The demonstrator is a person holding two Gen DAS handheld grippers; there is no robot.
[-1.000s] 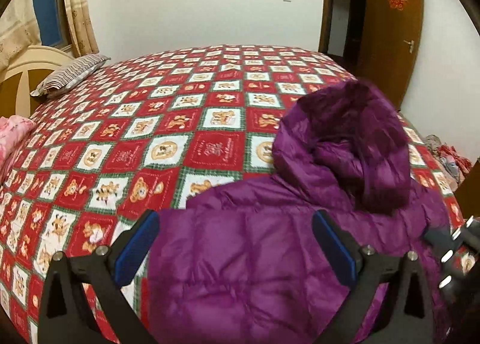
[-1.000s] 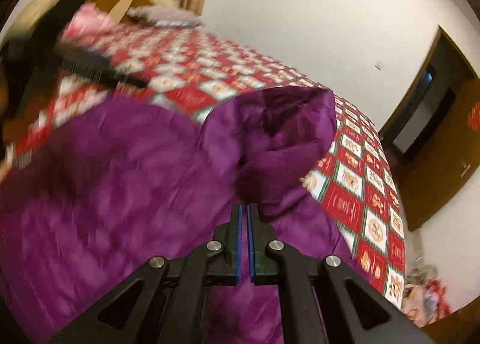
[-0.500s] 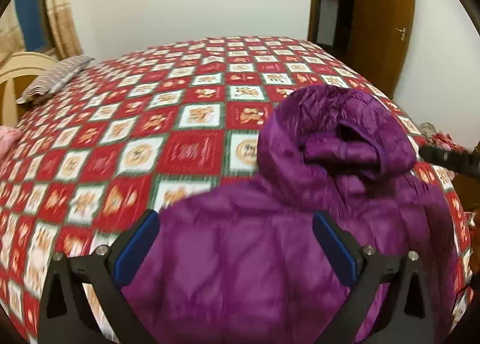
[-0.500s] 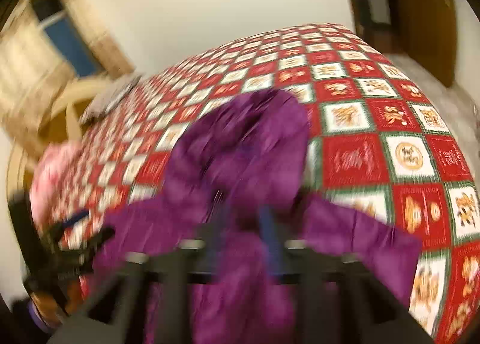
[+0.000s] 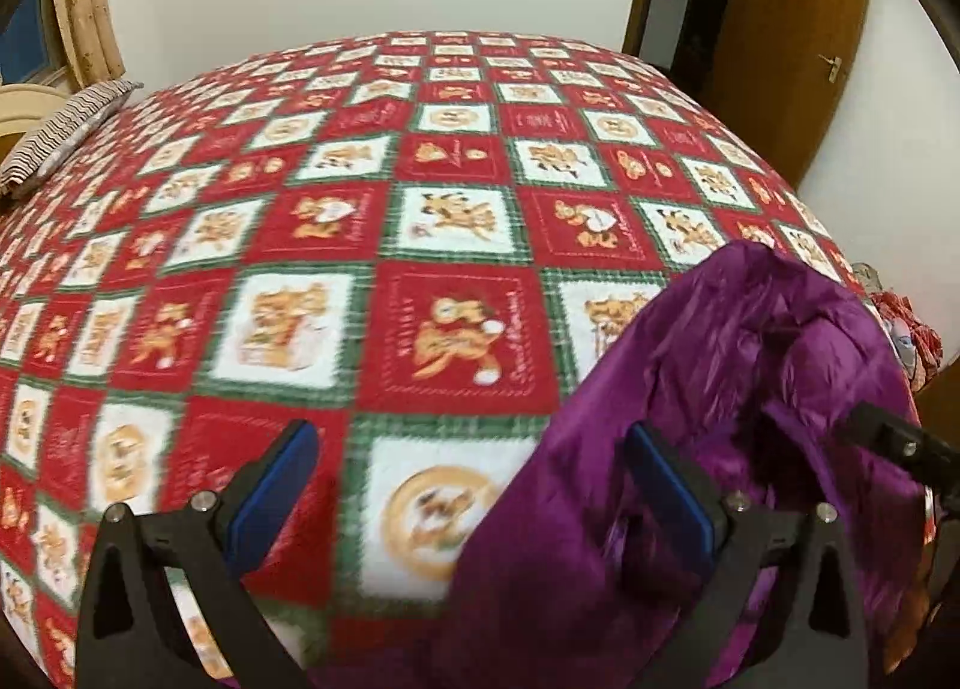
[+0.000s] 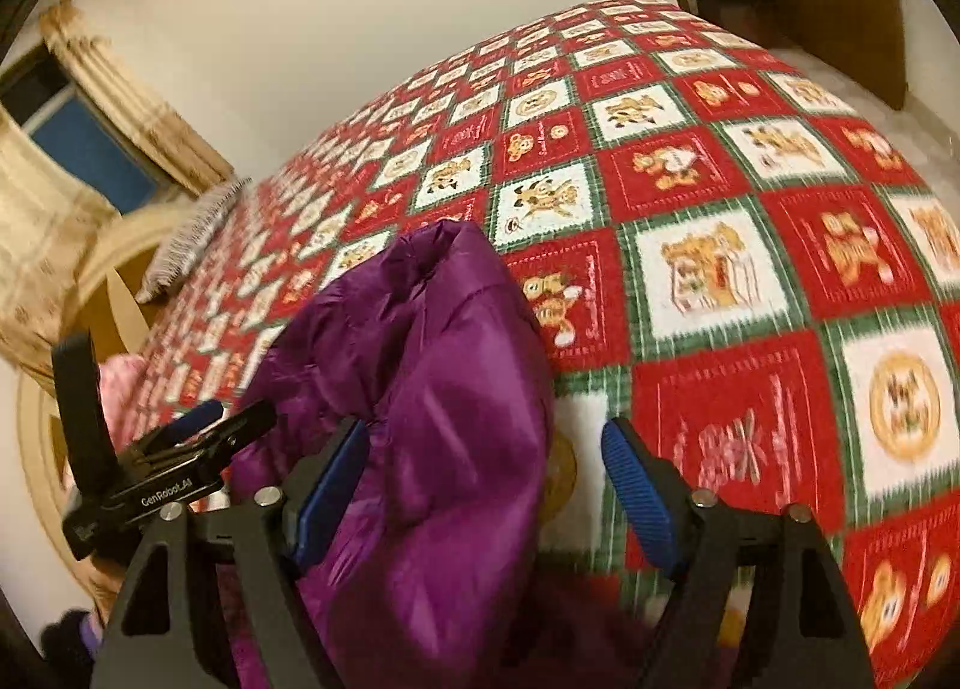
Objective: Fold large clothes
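A purple hooded down jacket (image 5: 720, 389) lies bunched on the bed's red and white checked cover (image 5: 420, 245). My left gripper (image 5: 471, 485) is wide, its jaws closing; the cover and the jacket's left edge lie between them, and the right pad hangs over the fabric. My right gripper (image 6: 489, 491) straddles a raised fold of the jacket (image 6: 432, 401), its jaws closing. The left pad is against the fold; the right pad stands apart from it. The left gripper (image 6: 228, 422) shows at the left of the right wrist view.
A striped pillow (image 5: 60, 131) and a pink cloth (image 6: 120, 383) lie near the curved headboard (image 6: 114, 293). A brown door (image 5: 798, 47) stands open at the far right. Loose clothes (image 5: 900, 323) are piled beyond the bed's right edge.
The right gripper went from shut to apart and rolled level. The left gripper swung left, so the jacket now sits at the right of its view.
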